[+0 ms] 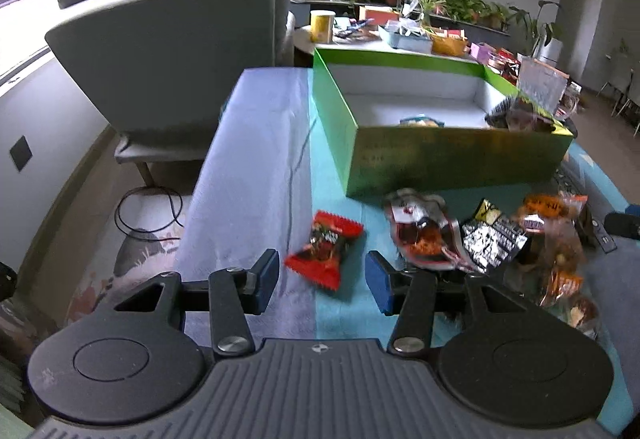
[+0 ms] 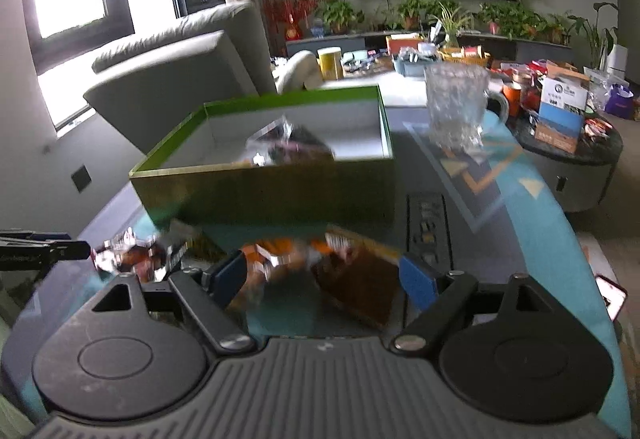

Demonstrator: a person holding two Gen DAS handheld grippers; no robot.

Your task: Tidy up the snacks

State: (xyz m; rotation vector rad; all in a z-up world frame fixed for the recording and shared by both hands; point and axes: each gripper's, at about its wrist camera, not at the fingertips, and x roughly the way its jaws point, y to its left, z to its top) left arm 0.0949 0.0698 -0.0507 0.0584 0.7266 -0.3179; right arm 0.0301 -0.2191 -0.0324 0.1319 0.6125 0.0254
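Note:
A green box (image 1: pixel 440 159) with a white inside stands on the table; a few snack packs lie in it. In the left wrist view my left gripper (image 1: pixel 322 281) is open just above a red snack pack (image 1: pixel 326 249). A pile of other snack packs (image 1: pixel 480 235) lies to its right, in front of the box. In the right wrist view my right gripper (image 2: pixel 322 279) is open over blurred orange and brown snack packs (image 2: pixel 320 263), with the green box (image 2: pixel 264 195) just behind them. A dark pack (image 2: pixel 288 143) lies in the box.
A clear glass mug (image 2: pixel 456 111) stands right of the box and a black remote (image 2: pixel 428 231) lies beside it. A grey armchair (image 1: pixel 180 51) is at the left. A cluttered table (image 1: pixel 400 35) with plants is behind. A phone (image 2: pixel 610 297) lies at the right edge.

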